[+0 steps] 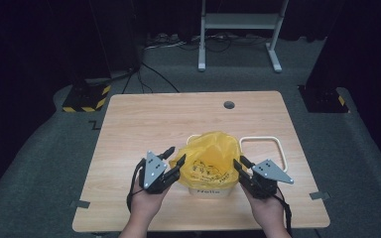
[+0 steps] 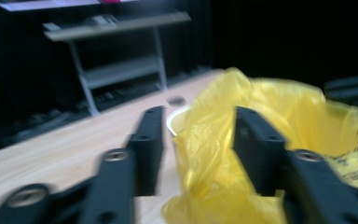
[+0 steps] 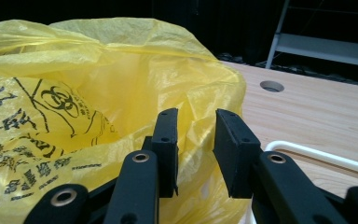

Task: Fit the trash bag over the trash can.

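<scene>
I am fitting the yellow bag [image 1: 209, 157] over the white bin [image 1: 206, 190] on the surface [image 1: 144, 114]. My left tool [image 1: 174, 162] and right tool [image 1: 239, 164] are standing parted around the film, unpinched; I should be spreading the rim evenly.

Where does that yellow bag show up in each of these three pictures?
High view: the yellow bag sits at the table's near middle, over a white bin.
Left gripper view: right half.
Right gripper view: left and centre.
Shared landmark: the round hole in the tabletop.
</scene>
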